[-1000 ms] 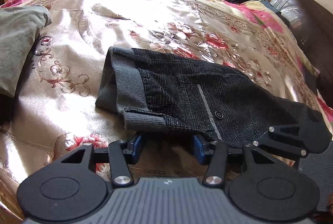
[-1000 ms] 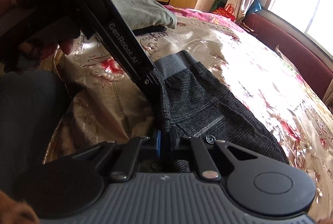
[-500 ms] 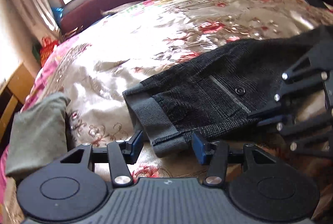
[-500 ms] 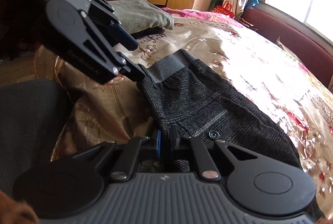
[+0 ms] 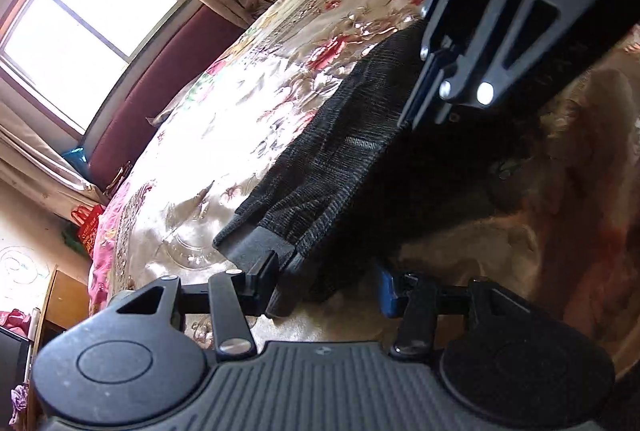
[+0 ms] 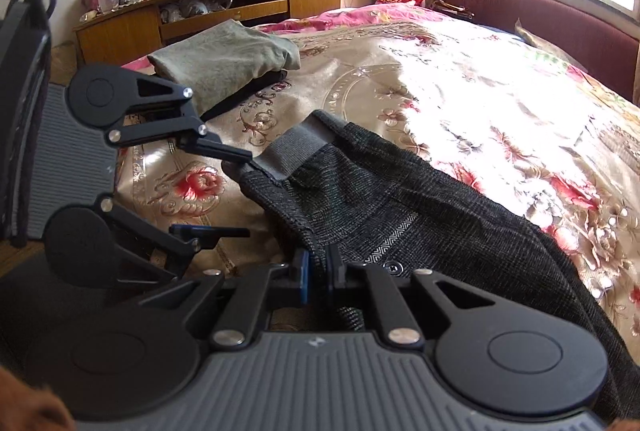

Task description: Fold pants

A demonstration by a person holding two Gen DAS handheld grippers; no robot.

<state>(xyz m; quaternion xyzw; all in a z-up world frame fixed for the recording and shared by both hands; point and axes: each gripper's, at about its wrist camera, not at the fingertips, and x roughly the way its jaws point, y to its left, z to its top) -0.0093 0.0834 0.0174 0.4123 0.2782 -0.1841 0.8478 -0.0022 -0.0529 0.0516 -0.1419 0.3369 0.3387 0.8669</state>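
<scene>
Bedroom, floral satin bedspread [image 6: 460,79] lit by the window [image 5: 84,15]. Dark pants [image 6: 420,207] lie across the bed, grey waistband [image 6: 296,147] at the near end. Right gripper [image 6: 316,267] clamped narrow on a pinch of pants fabric near the button. Left gripper [image 5: 326,285] about half wide, waistband corner between its fingers, upper finger [image 6: 224,151] at the band; can't tell if it's pressing. Folded grey cloth [image 6: 228,59] sits further back.
</scene>
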